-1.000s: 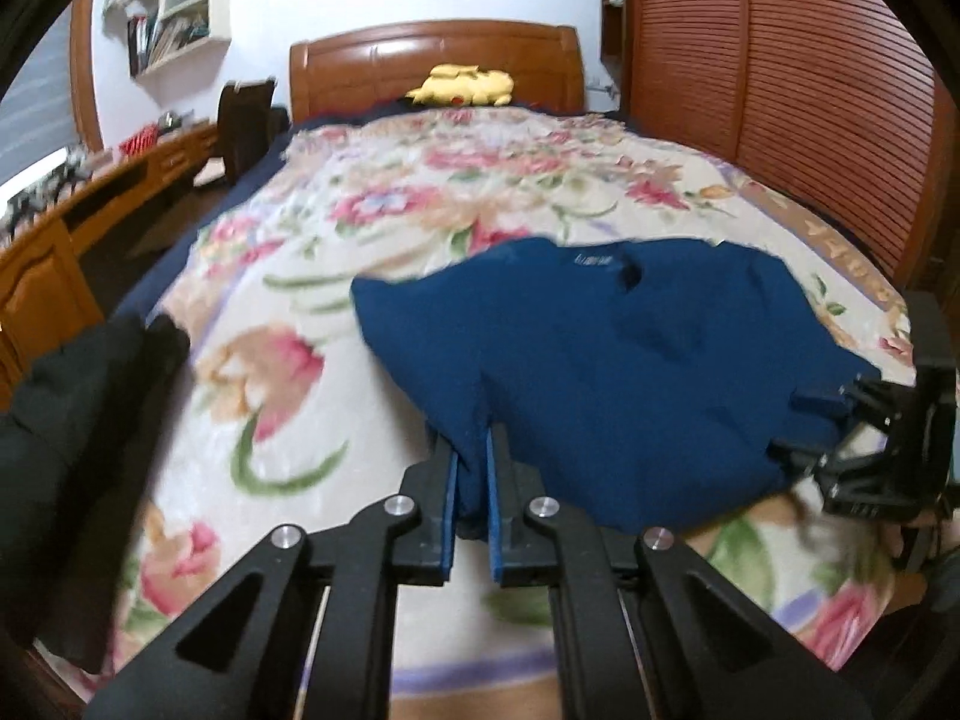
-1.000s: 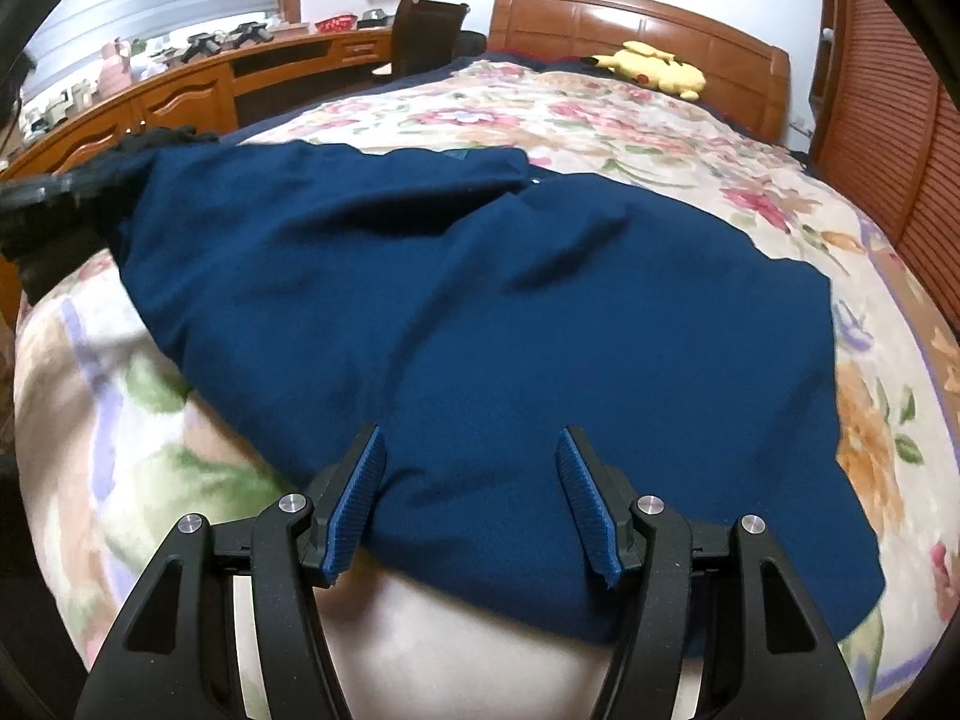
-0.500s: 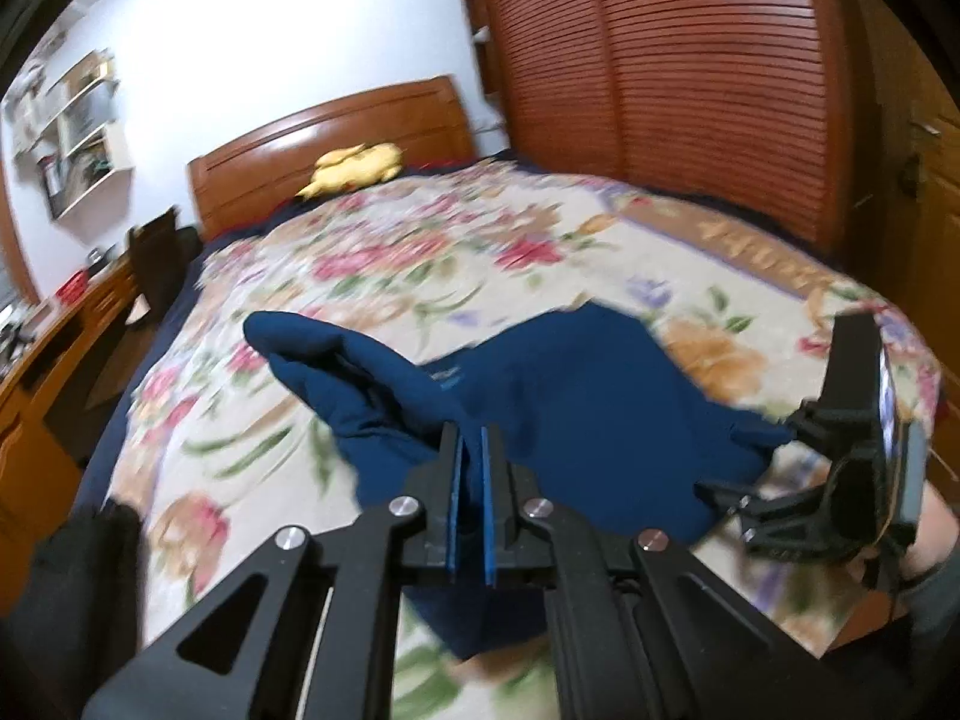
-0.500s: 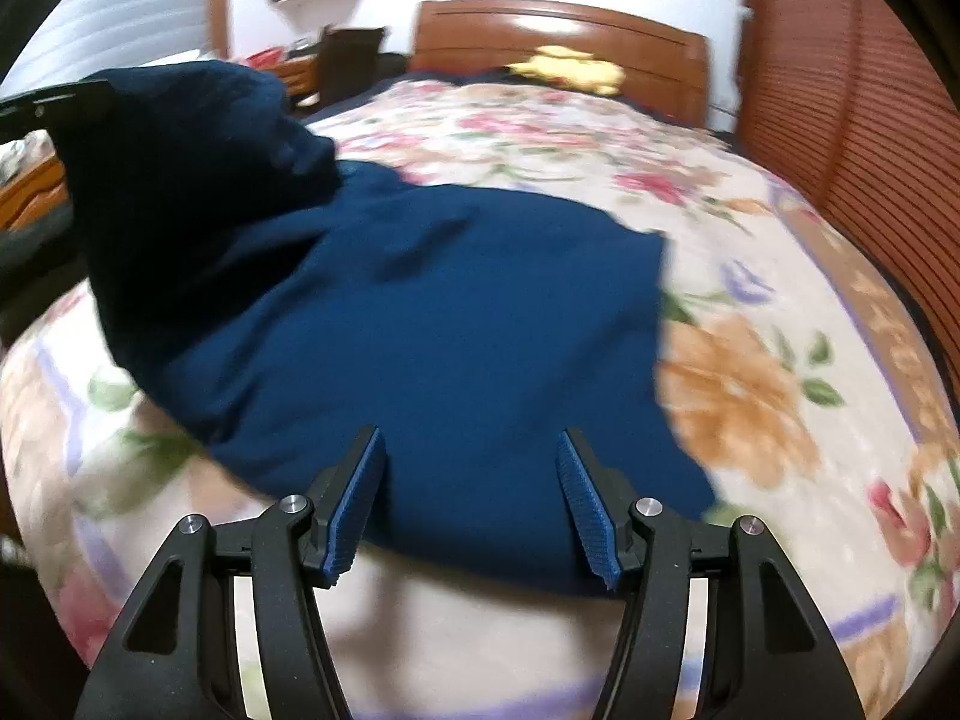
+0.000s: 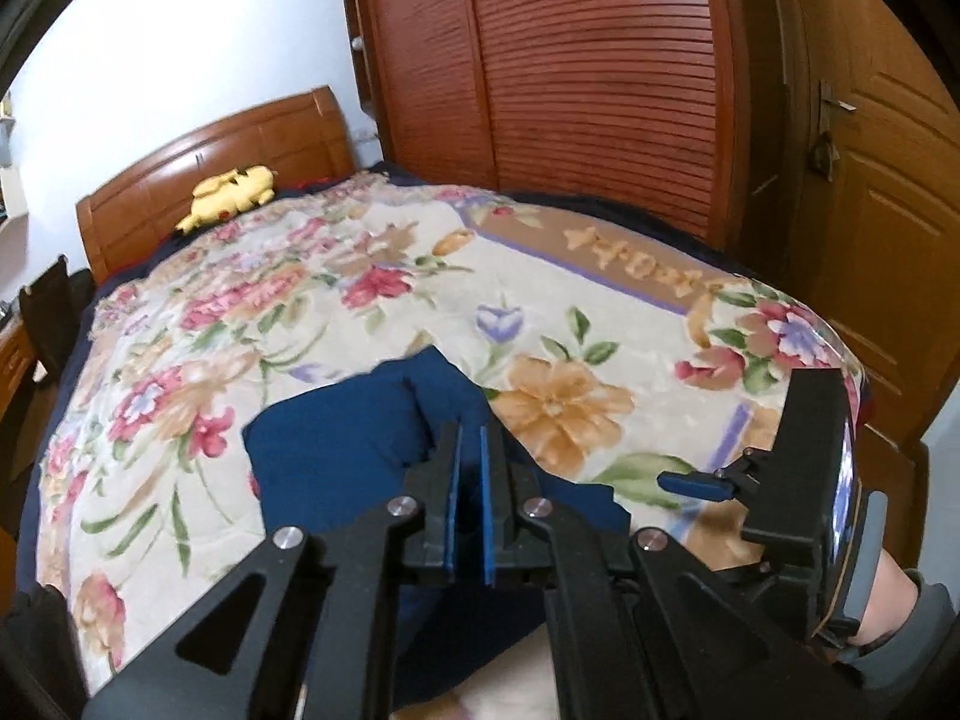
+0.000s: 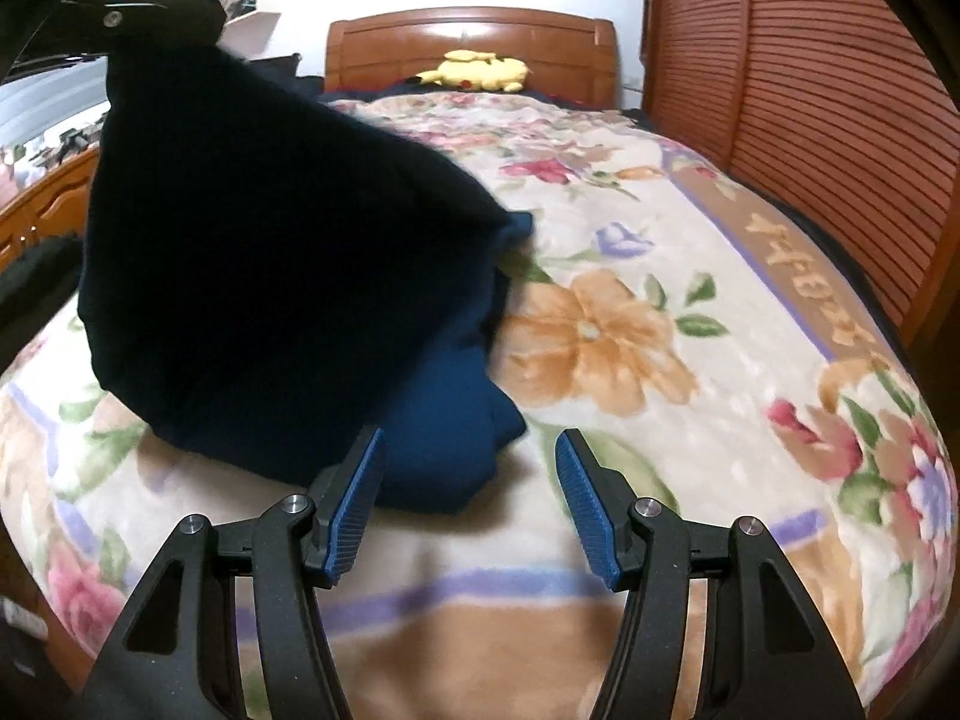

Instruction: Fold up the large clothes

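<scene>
Home bedroom: floral-blanketed bed (image 5: 540, 300), wooden headboard (image 6: 468, 42), louvred wardrobe (image 5: 600, 60).

We see the garment (image 6: 288, 312) on the near part of the blanket (image 6: 690, 408), hanging from the left gripper (image 5: 470, 456) at one end. The right gripper (image 6: 468, 480) sits just right of it, and a toy (image 6: 480, 72) lies before the headboard (image 6: 474, 36).

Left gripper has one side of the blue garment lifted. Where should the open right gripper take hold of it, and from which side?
Grip the near corner of the blue garment that lies on the floral blanket, just ahead of the right gripper. Come in low from the bed's near edge, one finger sliding under the hem. The left gripper holds the rest raised, so this flat, exposed edge looks easiest to pinch.
</scene>
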`<state>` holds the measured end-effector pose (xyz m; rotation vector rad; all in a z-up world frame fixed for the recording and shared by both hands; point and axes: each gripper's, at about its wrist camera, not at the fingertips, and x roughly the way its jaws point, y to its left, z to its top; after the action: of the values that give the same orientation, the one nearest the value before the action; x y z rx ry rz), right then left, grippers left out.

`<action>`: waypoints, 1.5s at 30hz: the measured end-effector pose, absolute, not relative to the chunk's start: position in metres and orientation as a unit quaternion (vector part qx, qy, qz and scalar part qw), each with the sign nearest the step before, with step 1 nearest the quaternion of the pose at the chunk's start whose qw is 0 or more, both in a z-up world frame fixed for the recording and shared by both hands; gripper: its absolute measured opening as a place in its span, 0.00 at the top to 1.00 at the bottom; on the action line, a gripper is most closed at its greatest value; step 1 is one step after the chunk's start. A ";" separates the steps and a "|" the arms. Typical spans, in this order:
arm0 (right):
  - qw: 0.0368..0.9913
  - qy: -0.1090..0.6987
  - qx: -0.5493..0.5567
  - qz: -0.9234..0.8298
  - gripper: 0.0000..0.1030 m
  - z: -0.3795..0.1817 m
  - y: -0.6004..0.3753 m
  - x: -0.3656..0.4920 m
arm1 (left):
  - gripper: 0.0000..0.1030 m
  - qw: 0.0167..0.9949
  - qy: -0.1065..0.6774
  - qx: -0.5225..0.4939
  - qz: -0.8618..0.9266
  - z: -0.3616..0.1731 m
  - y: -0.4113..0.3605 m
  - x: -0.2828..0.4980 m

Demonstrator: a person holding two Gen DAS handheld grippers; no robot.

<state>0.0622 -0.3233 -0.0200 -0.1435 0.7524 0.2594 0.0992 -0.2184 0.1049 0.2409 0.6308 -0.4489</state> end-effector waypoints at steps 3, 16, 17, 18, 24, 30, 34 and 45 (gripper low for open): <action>0.918 0.373 -0.069 0.119 0.42 -0.025 -0.332 0.061 | 0.96 0.917 0.297 0.106 -0.244 0.106 -0.215 0.095; 0.934 0.328 -0.041 0.138 0.42 0.016 -0.323 0.062 | 0.72 0.927 0.287 0.114 -0.214 0.048 -0.137 0.076; 0.934 0.326 -0.040 0.142 0.42 0.017 -0.320 0.063 | 0.70 0.926 0.292 0.110 -0.211 0.044 -0.129 0.076; 0.934 0.320 -0.038 0.151 0.42 0.019 -0.312 0.064 | 0.69 0.926 0.299 0.101 -0.206 0.037 -0.118 0.077; 0.931 0.317 -0.052 0.176 0.42 0.012 -0.273 0.074 | 0.64 0.929 0.319 0.087 -0.166 0.000 -0.065 0.074; 0.934 0.297 -0.049 0.193 0.42 0.019 -0.248 0.074 | 0.62 0.925 0.344 0.067 -0.148 -0.027 -0.035 0.076; 0.929 0.297 -0.057 0.215 0.42 0.020 -0.231 0.070 | 0.60 0.920 0.361 0.062 -0.142 -0.042 -0.026 0.079; 0.899 0.357 -0.073 0.243 0.41 -0.015 -0.214 0.074 | 0.59 0.909 0.389 0.055 -0.137 -0.071 -0.024 0.088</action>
<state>0.0741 -0.2135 -0.0154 -0.1511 0.7392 0.5022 0.0878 -0.0242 -0.0708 0.1136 0.8021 -0.2820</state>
